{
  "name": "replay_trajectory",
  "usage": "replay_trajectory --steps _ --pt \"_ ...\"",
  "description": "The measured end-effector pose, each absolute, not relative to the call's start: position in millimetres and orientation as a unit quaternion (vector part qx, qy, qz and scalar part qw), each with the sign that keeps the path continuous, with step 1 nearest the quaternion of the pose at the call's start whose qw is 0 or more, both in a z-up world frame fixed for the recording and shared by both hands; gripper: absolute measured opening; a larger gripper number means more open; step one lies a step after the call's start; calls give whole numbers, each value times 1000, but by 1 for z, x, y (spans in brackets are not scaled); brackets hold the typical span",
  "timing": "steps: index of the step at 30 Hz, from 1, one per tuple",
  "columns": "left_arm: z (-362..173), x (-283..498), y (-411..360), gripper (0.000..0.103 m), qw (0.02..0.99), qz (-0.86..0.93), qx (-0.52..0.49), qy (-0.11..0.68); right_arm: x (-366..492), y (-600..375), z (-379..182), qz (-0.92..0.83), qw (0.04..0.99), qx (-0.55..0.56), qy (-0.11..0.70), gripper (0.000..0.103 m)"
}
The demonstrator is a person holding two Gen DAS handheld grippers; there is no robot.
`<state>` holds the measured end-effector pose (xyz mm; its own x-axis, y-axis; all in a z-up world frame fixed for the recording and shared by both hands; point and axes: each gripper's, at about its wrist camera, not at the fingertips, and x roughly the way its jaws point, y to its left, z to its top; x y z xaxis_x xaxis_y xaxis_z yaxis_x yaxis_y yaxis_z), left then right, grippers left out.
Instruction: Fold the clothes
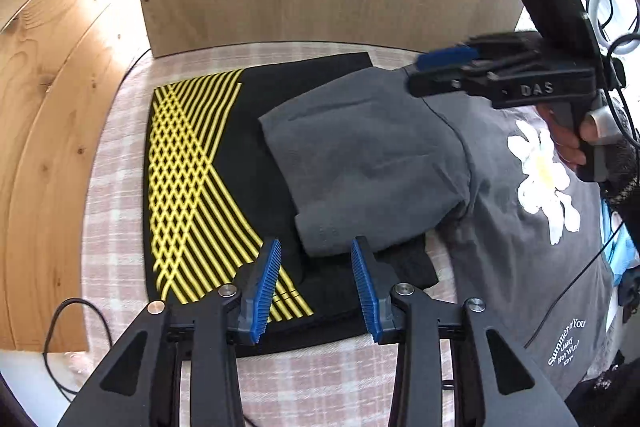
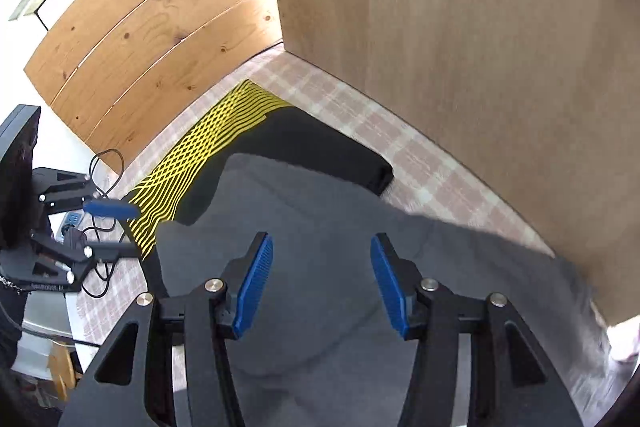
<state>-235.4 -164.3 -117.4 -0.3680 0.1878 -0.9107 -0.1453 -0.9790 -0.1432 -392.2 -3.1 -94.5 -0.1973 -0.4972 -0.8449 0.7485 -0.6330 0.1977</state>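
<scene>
Left wrist view: both grippers, left (image 1: 316, 287) and right (image 2: 320, 283), gape empty over grey T-shirt (image 1: 380, 155); its sleeve may unfold.

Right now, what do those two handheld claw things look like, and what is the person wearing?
Each is black angular plastic with silver pivot bolts and two ribbed blue pads. The right gripper has a pistol-style handle, a tall back block with a green light, the letters DAS and trailing black cables. The hand wears a dark knitted sleeve.
</scene>
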Motion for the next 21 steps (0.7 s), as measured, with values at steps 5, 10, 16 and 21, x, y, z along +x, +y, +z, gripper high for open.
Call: replay_trajectory --steps 5,10,16,21 --pt "-133 -237 -161 35 112 823 -555 -43 -401 -75 -110 -722 453 474 222 51" --pt "-140 -229 -168 33 125 825 -547 -67 -402 -102 -138 -678 466 495 281 51" --pt "-140 -225 -171 10 139 832 -531 -76 -389 -98 -136 -671 456 486 324 5" --pt "-126 -215 -167 1 152 844 -511 -61 -382 -81 -95 -697 474 447 301 3"
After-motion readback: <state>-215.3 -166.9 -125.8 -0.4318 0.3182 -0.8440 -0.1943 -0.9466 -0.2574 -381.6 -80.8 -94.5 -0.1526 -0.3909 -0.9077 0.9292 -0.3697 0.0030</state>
